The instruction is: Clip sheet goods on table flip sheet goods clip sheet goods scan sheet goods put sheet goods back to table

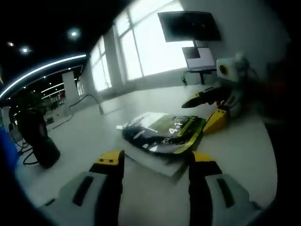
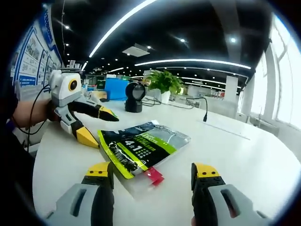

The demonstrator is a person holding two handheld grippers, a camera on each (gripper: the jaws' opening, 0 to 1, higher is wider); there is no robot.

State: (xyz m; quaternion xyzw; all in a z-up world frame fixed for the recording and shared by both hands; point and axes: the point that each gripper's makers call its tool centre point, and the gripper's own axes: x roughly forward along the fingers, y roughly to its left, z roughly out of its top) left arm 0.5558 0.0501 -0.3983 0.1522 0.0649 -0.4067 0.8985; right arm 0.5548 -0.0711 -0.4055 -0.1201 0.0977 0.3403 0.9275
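Left tool (image 1: 153,165) spread | right tool (image 2: 153,175) spread | glossy flat pouch (image 2: 141,146) | smooth white table (image 2: 235,155)

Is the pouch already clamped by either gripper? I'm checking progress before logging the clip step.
No: the pouch lies flat on the table, with both open grippers apart from it.

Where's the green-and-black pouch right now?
The pouch lies flat on the white table, between both open grippers, left and right.

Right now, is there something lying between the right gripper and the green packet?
No. In the right gripper view, bare white table separates the open right gripper from the green packet.
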